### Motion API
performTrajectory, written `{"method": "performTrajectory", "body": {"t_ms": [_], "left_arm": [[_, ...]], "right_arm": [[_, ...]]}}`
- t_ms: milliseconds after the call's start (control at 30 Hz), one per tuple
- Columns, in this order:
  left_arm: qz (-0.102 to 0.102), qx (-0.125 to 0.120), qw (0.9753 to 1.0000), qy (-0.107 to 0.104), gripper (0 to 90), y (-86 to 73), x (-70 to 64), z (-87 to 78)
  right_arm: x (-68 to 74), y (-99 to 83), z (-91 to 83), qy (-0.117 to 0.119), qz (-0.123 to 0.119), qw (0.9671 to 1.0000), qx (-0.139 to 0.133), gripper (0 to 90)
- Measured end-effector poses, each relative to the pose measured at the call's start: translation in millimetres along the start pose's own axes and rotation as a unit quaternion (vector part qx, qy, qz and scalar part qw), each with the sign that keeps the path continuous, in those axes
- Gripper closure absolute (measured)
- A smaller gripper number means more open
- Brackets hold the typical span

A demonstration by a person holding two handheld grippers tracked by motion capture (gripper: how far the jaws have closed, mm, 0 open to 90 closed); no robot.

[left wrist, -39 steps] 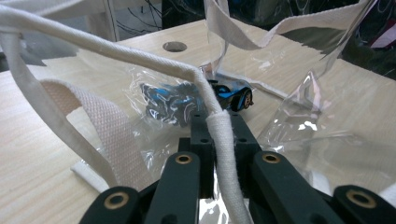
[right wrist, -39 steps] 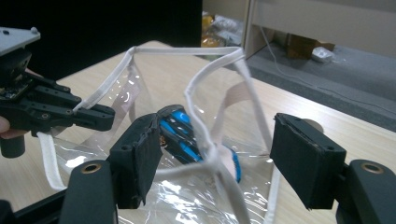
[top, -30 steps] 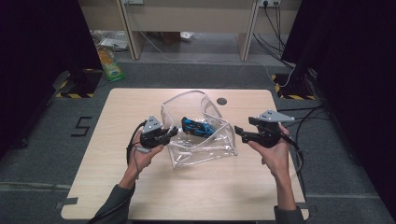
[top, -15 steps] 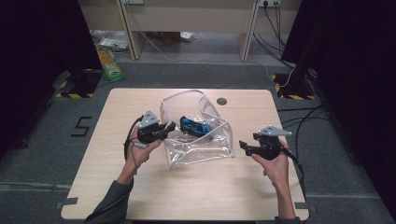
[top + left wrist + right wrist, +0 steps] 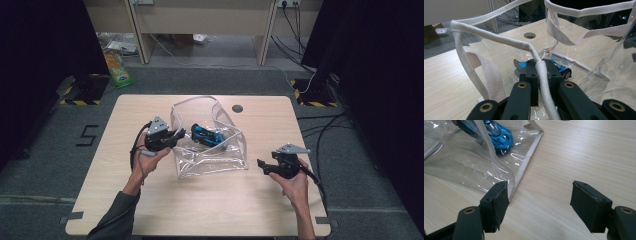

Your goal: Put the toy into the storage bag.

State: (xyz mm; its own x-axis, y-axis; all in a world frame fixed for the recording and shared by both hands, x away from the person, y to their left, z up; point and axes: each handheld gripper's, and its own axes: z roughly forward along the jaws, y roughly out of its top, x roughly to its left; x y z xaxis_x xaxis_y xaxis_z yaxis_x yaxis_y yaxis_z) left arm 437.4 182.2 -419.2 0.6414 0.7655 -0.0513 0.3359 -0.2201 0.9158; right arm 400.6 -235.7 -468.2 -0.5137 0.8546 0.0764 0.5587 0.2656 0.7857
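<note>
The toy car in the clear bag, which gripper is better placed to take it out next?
Probably the right gripper: its jaws are open and empty beside the clear bag. The left gripper is shut on the bag's white rim, holding it open over the toy car.

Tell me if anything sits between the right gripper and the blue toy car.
Yes. The toy car lies inside the clear plastic bag, so the bag's see-through wall and its white-trimmed edge stand between it and the right gripper, whose jaws are open just off the bag's corner. The left gripper is clamped on the bag's rim on the far side.
</note>
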Motion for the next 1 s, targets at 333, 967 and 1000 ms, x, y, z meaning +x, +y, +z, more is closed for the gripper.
{"method": "performTrajectory", "body": {"t_ms": [333, 967, 1000], "left_arm": [[0.001, 0.002, 1.0, 0.004, 83.5, 3.6, 1.8, -0.1], [0.008, 0.007, 0.9998, 0.015, 83.6, 7.7, 7.4, -1.3], [0.009, 0.007, 0.9998, 0.015, 83.6, 7.6, 7.4, -1.5]], "right_arm": [[-1.1, -17.1, 7.9, -0.003, -0.005, 0.9998, 0.019, 28.3], [6.6, 18.1, -19.8, 0.008, 0.003, 0.9986, -0.053, 30.2], [10.1, 28.4, -22.0, 0.014, -0.002, 0.9981, -0.061, 30.3]]}}
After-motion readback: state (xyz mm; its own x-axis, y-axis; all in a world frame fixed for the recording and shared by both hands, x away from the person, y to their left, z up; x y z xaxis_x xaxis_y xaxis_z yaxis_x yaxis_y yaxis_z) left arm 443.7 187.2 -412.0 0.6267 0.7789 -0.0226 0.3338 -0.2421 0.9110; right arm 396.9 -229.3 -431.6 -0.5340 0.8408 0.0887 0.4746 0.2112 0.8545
